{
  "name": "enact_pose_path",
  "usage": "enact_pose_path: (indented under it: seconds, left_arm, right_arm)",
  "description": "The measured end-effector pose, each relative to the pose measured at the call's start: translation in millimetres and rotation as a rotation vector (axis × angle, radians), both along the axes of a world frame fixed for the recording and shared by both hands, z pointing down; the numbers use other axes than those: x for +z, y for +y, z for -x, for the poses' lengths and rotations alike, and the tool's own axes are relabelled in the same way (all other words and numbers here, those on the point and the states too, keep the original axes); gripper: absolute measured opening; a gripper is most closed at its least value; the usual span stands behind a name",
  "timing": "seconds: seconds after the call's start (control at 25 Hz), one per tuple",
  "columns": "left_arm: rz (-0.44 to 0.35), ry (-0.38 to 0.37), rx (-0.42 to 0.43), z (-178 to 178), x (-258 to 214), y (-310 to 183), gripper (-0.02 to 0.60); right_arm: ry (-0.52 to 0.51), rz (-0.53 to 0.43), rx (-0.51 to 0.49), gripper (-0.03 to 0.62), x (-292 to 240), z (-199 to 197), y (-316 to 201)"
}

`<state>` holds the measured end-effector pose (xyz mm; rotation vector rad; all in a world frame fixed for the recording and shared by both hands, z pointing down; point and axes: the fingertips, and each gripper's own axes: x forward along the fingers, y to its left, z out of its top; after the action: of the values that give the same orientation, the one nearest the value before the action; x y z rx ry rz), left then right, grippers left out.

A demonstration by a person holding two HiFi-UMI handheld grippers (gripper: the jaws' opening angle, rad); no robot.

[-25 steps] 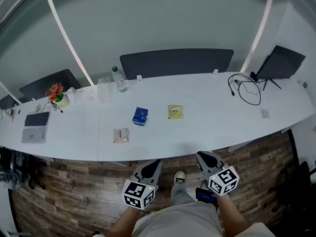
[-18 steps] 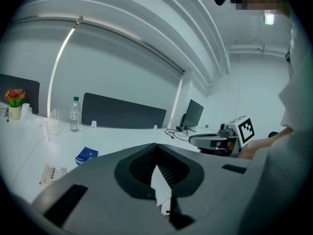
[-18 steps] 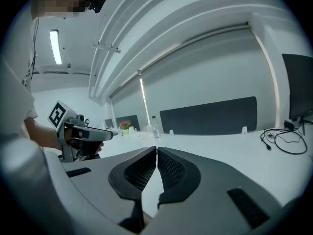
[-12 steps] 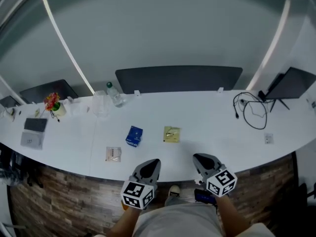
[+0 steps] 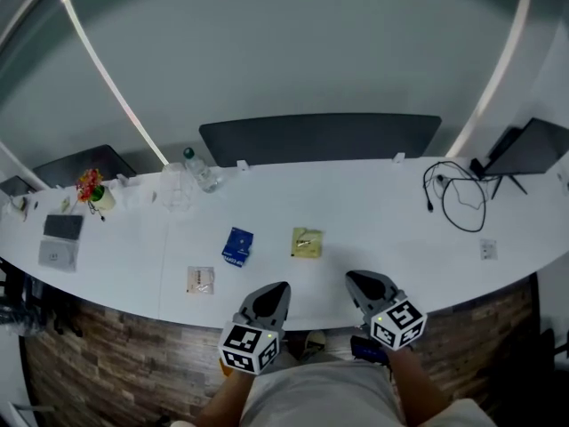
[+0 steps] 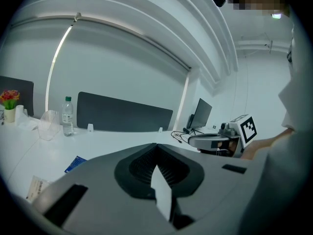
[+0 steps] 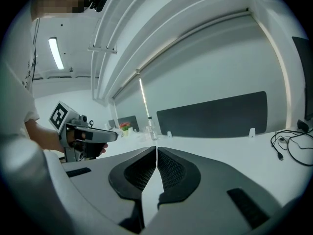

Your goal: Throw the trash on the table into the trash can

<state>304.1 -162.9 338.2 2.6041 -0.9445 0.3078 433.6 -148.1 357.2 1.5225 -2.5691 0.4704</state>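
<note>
Currently the left gripper (image 5: 276,290) and right gripper (image 5: 356,280) are held closed and empty at the near edge of the table (image 5: 382,212). A blue packet (image 5: 236,246) and a yellow packet (image 5: 307,243) are seen mid-table, with a white packet (image 5: 201,280) nearer the near edge.

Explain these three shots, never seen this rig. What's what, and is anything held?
No robot: a person holds a two-jaw gripper in each hand. The head view looks down from a camera on their head at the left gripper and right gripper, before a long white table. The other two pictures come from a camera on each gripper, looking along its jaws. On the table lie a blue packet, a yellow packet and a pale wrapper; further back, a water bottle, flowers and a black cable. Both pairs of jaws are shut on nothing. No trash can shows.
</note>
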Motion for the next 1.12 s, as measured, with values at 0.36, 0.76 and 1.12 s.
enact_pose_path:
  seconds: [0.36,0.76,1.12]
  left_arm:
    - [0.016,-0.017,0.034,7.1,0.9,-8.9,0.002]
    - [0.043,-0.026,0.051,12.8,15.7,-34.6,0.002]
    - [0.064,-0.039,0.045,5.2,38.9,-62.6,0.002]
  right_arm:
    - [0.017,0.027,0.039,0.032,2.1,8.7,-10.1]
    - [0.046,0.049,0.027,0.032,17.0,17.6,-41.4]
    - [0.103,0.093,-0.005,0.034,44.5,13.5,-71.0]
